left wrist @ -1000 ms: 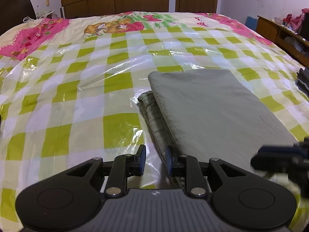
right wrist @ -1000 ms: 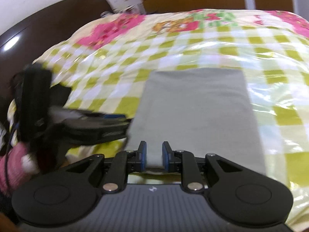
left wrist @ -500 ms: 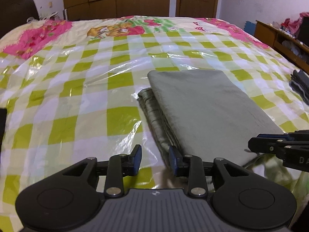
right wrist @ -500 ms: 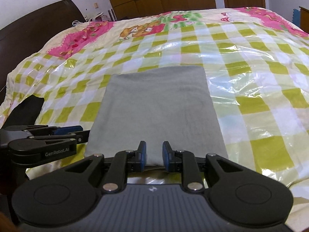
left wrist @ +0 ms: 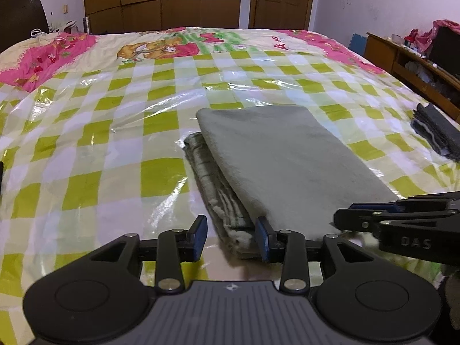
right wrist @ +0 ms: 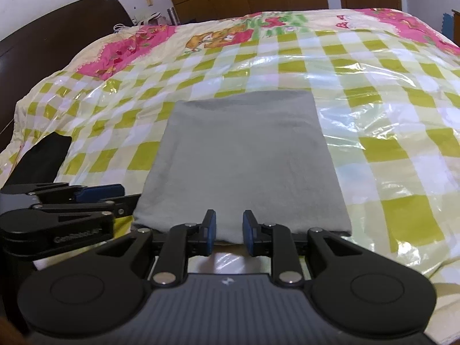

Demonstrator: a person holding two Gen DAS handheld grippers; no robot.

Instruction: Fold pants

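The grey pants (left wrist: 281,158) lie folded in a flat rectangle (right wrist: 244,155) on the green-checked bed cover (left wrist: 115,149), with striped lining showing along their left side. My left gripper (left wrist: 231,240) is at their near left corner and its jaws are opening. That corner sits between the pads, the left pad clear of the cloth. My right gripper (right wrist: 229,231) is at the near edge with a narrow gap, and the edge of the cloth fills it. Each gripper shows from the side in the other's view: the right gripper (left wrist: 373,215), the left gripper (right wrist: 74,201).
A dark grey folded garment (left wrist: 437,135) lies on the bed at the right. A black object (right wrist: 43,158) rests at the bed's left edge. A wooden shelf (left wrist: 402,60) stands to the right, a dark headboard (right wrist: 43,46) to the left, and wardrobes (left wrist: 161,3) beyond.
The left jaws have spread apart and the left gripper has drawn back and up a little from the pants' corner. The right gripper's jaws look the same and its view has steadied.
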